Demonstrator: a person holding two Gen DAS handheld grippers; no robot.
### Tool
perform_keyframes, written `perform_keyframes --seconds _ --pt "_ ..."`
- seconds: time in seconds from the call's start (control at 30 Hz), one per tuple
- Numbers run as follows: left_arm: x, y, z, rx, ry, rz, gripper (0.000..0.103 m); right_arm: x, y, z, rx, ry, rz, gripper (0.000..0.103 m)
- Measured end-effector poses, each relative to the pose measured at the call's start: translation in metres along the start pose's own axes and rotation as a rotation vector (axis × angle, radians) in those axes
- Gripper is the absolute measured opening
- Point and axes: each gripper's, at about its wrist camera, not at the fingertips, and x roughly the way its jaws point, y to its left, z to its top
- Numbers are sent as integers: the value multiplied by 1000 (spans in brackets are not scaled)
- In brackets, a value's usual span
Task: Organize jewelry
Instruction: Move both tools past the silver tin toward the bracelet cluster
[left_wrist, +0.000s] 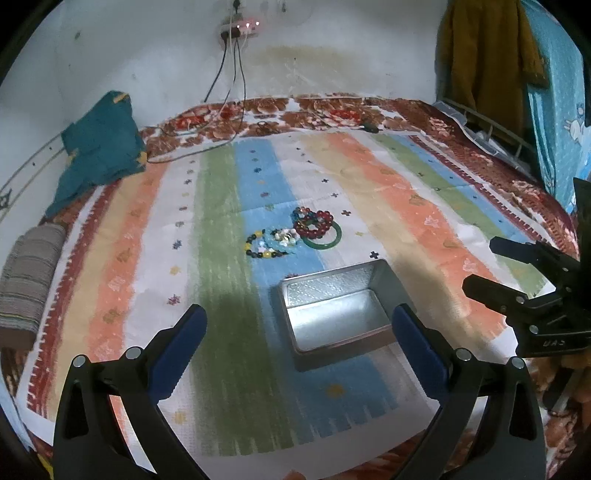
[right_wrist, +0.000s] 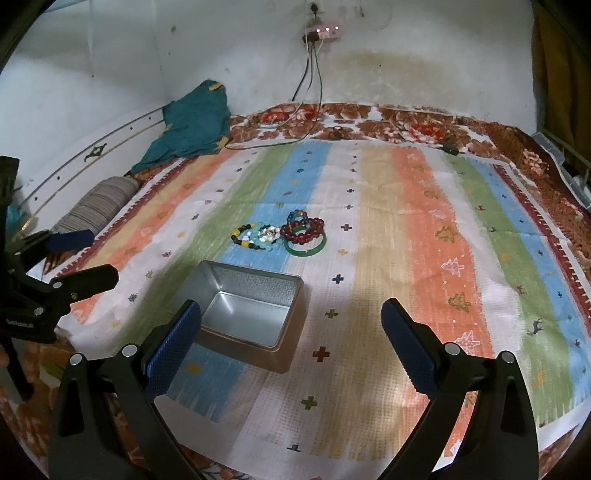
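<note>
tin: open metal tin (left_wrist: 334, 314) on striped cloth (left_wrist: 406, 206), lidless, nothing inside, bare silver floor
jewelry: small heap just beyond tin's far side, none in tin
green bangle (left_wrist: 322, 236): flat on cloth, far side of tin, touching red bead bracelet (left_wrist: 314, 225)
dark-and-yellow bead bracelet (right_wrist: 245, 236): beyond tin's far-left corner, beside a white/pale-blue beaded cluster (right_wrist: 267, 233)
left gripper (left_wrist: 299, 328): jaws spread wide, nothing held, above tin's near side, tin between blue pads, not touching
right gripper (right_wrist: 291, 323): jaws wide apart, nothing held, right of tin, left pad overlapping tin's near-left edge in view
surface: bed, floral blanket (right_wrist: 406, 114) under cloth
room: white stained wall, power strip (right_wrist: 325, 31) with cables far behind tin; teal garment (left_wrist: 99, 147) and rolled striped fabric (left_wrist: 31, 273) left of tin
</note>
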Motion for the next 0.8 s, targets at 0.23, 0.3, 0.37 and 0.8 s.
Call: perform_keyframes --seconds 0.23,0.3,0.37,0.8 --pt "5 0 0 -1 26 47 98 3 -1 2 3 7 -4 99" --pt "5 -1 0 4 30 47 98 5 -2 3 6 9 -7 99" --pt "5 0 1 -1 33 43 98 7 -2 4 3 14 -7 99" --pt "10 9 8 14 37 172 98 14 -6 7 6 36 -12 99"
